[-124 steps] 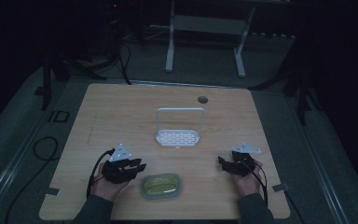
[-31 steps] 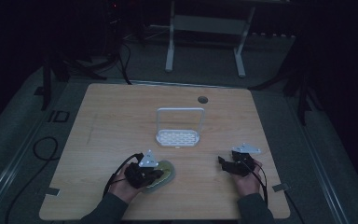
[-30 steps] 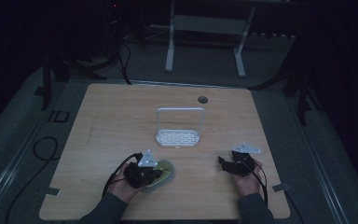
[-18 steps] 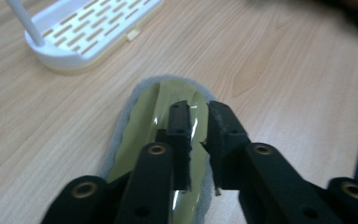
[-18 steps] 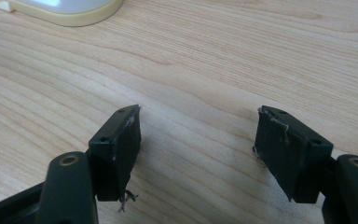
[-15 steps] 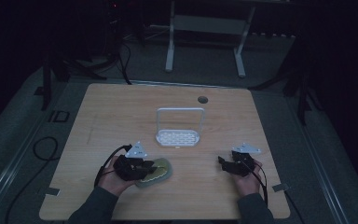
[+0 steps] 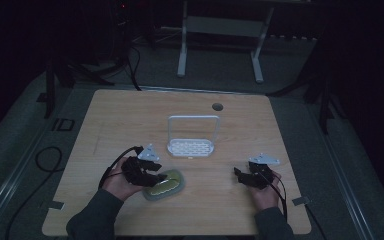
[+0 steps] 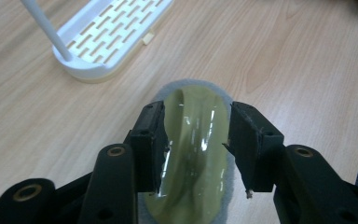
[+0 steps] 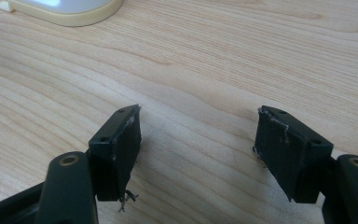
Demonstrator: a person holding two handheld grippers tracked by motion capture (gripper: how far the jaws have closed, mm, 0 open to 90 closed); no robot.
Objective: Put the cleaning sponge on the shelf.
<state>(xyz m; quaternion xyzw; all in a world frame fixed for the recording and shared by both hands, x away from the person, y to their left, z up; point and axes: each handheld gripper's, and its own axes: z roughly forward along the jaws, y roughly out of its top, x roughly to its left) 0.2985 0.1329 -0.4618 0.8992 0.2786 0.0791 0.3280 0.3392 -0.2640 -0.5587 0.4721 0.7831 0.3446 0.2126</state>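
Observation:
A yellow-green sponge (image 7: 167, 185) in shiny wrap, on a grey scouring pad, lies flat on the wooden table (image 7: 130, 115) near the front. My left gripper (image 7: 156, 176) sits at its left end. In the left gripper view the sponge (image 8: 196, 154) runs lengthwise between and below the black fingers (image 8: 151, 140), whose pads stand off its sides. The left gripper (image 8: 196, 119) has just been opening its jaws and stands open. My right gripper (image 7: 239, 175) rests at the front right, and the right gripper (image 9: 198, 123) is open over bare wood.
A white slotted rack (image 7: 191, 148) with a tall loop handle stands mid-table, behind the sponge; its edge shows in the left gripper view (image 8: 107, 37) and the right gripper view (image 9: 65, 9). A round hole (image 7: 217, 106) is at the table's back. Cables trail from both grippers.
My left gripper has drawn back to the left and lifted a little off the sponge, which stays on the table, slightly turned. The right hand has kept still.

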